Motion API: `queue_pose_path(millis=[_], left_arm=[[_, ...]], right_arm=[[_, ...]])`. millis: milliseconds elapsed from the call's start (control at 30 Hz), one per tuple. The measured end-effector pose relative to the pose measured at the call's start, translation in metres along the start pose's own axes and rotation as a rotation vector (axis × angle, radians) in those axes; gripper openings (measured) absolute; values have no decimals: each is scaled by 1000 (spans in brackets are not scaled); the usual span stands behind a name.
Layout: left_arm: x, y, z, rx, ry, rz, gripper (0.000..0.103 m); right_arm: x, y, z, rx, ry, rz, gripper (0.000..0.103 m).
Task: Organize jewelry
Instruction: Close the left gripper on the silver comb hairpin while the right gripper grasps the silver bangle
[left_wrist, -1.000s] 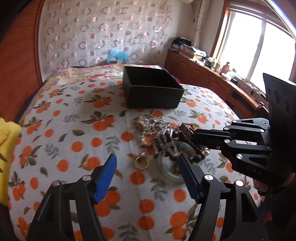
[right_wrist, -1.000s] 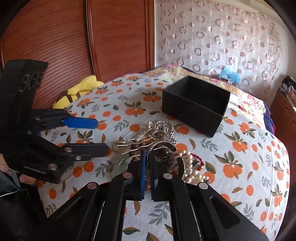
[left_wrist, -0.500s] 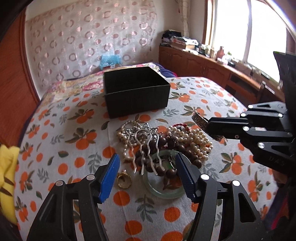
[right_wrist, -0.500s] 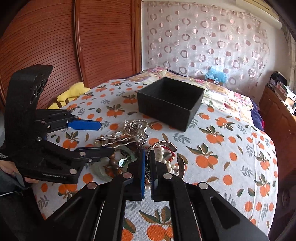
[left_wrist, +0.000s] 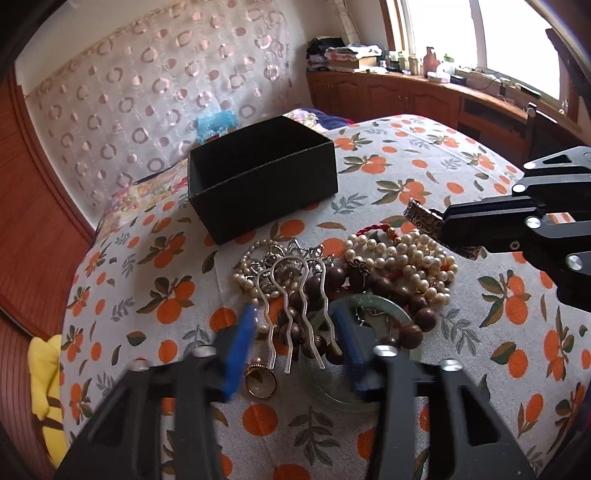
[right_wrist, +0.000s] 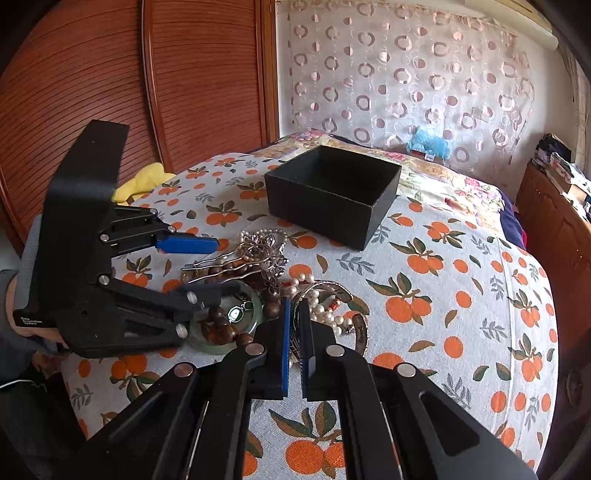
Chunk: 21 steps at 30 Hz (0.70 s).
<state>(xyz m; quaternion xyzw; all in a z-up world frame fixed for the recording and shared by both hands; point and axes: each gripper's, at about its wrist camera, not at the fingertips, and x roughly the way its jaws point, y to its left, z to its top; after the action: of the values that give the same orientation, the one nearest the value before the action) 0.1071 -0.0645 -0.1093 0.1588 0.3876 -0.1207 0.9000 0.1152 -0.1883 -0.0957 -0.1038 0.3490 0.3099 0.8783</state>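
Bed: bedspread (left_wrist: 413, 177) printed with oranges carries everything; wooden headboard-like panels stand behind one side, a circled curtain behind the far end.
Box: black box (left_wrist: 264, 175), open at the top, stands on the bed beyond the jewelry, apart from it, toward the far end.
Jewelry pile: heap in the middle of the bed, between the box and the near edge.
Hairpin: silver hairpin (left_wrist: 295, 295) with four wavy prongs lies on top of the heap, prongs toward the near edge.
Pearls: pearl strands (left_wrist: 402, 258) lie tangled beside dark wooden beads (left_wrist: 373, 291).
Bangle: pale green bangle (left_wrist: 402, 317) lies flat under the beads at the near side of the heap.
Ring: gold ring (left_wrist: 261, 382) lies on the bedspread just beside the hairpin's prong tips.
Left tongs: left tongs (left_wrist: 293, 347) have just been closing; the blue pads stand on either side of the hairpin's prongs, not yet pressing on them.
Right tongs: right tongs (right_wrist: 293, 332) are clamped on a patterned metal cuff (left_wrist: 424, 219), lifted just above the pearls.
Person: a hand (right_wrist: 22, 306) holds the left tongs' grip.
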Motion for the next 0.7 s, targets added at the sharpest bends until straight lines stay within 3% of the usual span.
queue_pose_path(millis=[133,233,300,333,700], left_arm=[[-5,6,2,-11,-22,-42,30],[-10,9,5,-28,-42,-64,10],[-12,12,8,-35,-52,-62,8],[-13,13,9,-40,-56,-67,2],[-24,33,14,-112,-113,-75,1]], right_arm=[[1,-2,0,3,3,-4,5],[0,-2,1,1,2,-5,5],[1,-2,1,1,3,-6,5],[1,-2,1,2,3,-5,5],[3,-1,5,-11,9,-5,5]])
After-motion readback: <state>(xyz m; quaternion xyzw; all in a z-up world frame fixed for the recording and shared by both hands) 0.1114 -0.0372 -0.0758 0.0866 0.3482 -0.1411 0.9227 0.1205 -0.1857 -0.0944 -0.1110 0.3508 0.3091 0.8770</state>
